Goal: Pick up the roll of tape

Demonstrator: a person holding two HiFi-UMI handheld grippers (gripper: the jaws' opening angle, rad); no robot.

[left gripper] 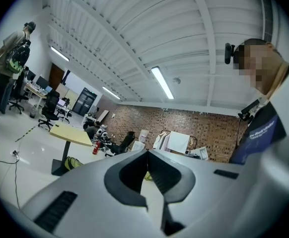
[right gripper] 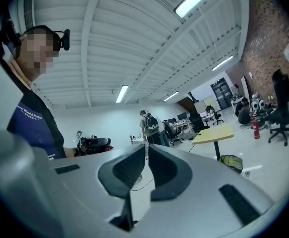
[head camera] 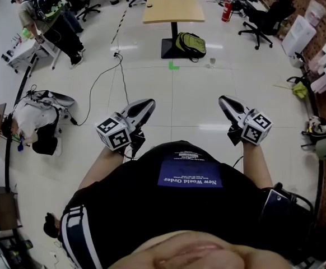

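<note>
Head view: left gripper [head camera: 147, 104] and right gripper [head camera: 224, 101] held at chest height above the floor [head camera: 196, 114], each with jaws closed tip to tip on nothing. No roll of tape in any view, so heading and long axis unknown. Risk: reaching it with the jaws closed would likely nudge it away.

Open-plan office: desks with monitors [right gripper: 204, 115], swivel chairs [head camera: 262, 20], brick wall [left gripper: 184, 125].
</note>
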